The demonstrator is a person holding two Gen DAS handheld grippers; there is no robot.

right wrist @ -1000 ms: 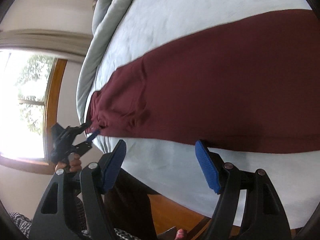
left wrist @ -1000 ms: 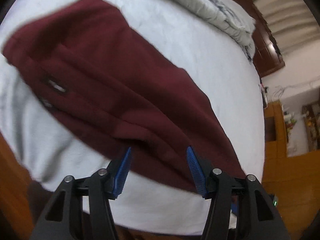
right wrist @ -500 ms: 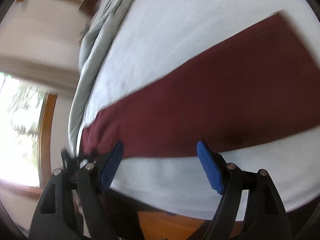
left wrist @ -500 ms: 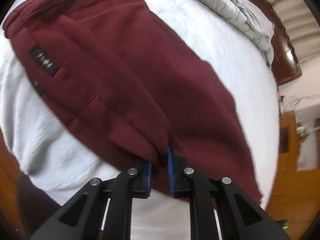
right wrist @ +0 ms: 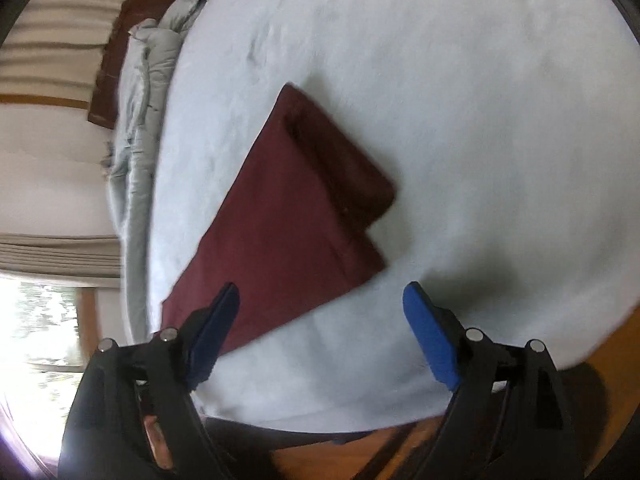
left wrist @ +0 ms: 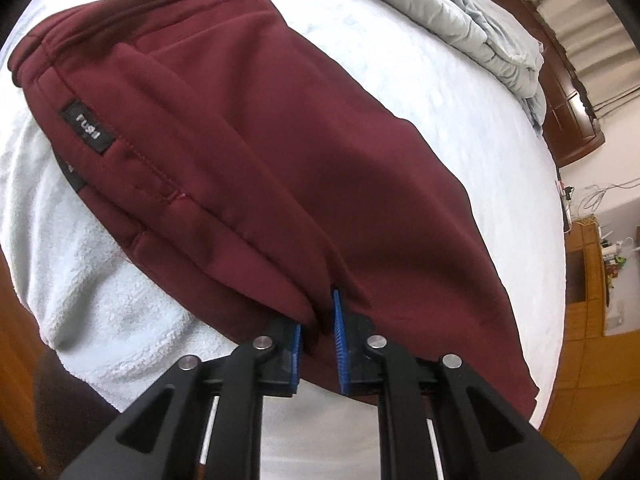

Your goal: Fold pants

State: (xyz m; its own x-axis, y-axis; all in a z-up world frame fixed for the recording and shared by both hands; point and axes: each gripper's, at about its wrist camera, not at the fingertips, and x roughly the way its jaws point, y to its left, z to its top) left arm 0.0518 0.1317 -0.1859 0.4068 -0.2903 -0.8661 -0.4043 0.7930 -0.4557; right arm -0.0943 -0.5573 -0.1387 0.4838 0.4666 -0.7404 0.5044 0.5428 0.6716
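Note:
Dark red pants [left wrist: 260, 152] lie flat on a white bed [left wrist: 460, 92], waistband and black label at the upper left of the left wrist view. My left gripper [left wrist: 318, 336] is shut on a fold of the pants' near edge, cloth pinched between its blue pads. In the right wrist view the leg ends of the pants [right wrist: 296, 216] lie stacked with cuffs offset. My right gripper [right wrist: 320, 320] hovers above the near cuff corner, its jaws opening wide, nothing pressed between them.
A grey quilt [left wrist: 480, 12] is bunched along the bed's far side, also seen as quilt [right wrist: 140, 120] in the right wrist view. Dark wooden headboard [left wrist: 568, 92] stands behind it. Wooden floor [right wrist: 600, 360] shows past the near bed edge. A bright window [right wrist: 44, 320] is at left.
My left gripper closed on the pants' near edge and stays clamped. My right gripper swept along the leg to the cuff end, rolling as it went, and its jaws spread wider.

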